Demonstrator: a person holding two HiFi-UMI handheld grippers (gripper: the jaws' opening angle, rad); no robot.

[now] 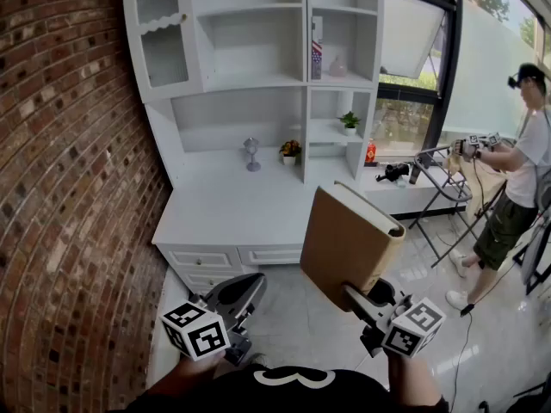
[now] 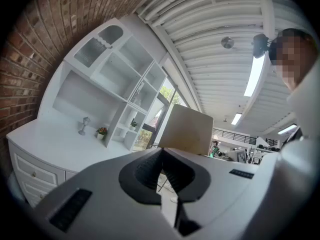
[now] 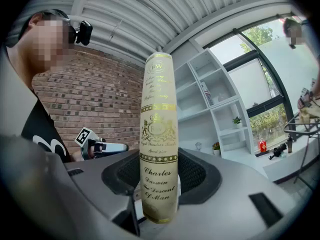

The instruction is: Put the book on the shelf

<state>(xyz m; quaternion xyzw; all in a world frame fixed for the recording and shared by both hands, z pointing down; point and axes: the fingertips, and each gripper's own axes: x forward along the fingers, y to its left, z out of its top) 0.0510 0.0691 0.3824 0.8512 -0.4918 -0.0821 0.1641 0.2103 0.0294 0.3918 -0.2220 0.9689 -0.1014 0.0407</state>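
Note:
A thick tan book [image 1: 349, 241] with a cream, gold-printed spine [image 3: 159, 134] stands upright in my right gripper [image 1: 368, 303], whose jaws are shut on its lower end [image 3: 159, 194]. It hangs in the air in front of the white shelf unit [image 1: 258, 76], above the floor and short of the desk top [image 1: 228, 203]. My left gripper [image 1: 239, 296] is low at the left with its fingertips together and nothing between them [image 2: 161, 152]. From the left gripper view the book's cover [image 2: 186, 129] shows just beyond those tips.
A brick wall [image 1: 69, 170] borders the left. On the unit stand a small goblet [image 1: 251, 153], a flower pot [image 1: 290, 151], a green plant [image 1: 349, 121], a red bottle [image 1: 371, 151] and an upright book [image 1: 317, 48]. A person [image 1: 516, 170] and a folding rack [image 1: 448, 192] are at the right.

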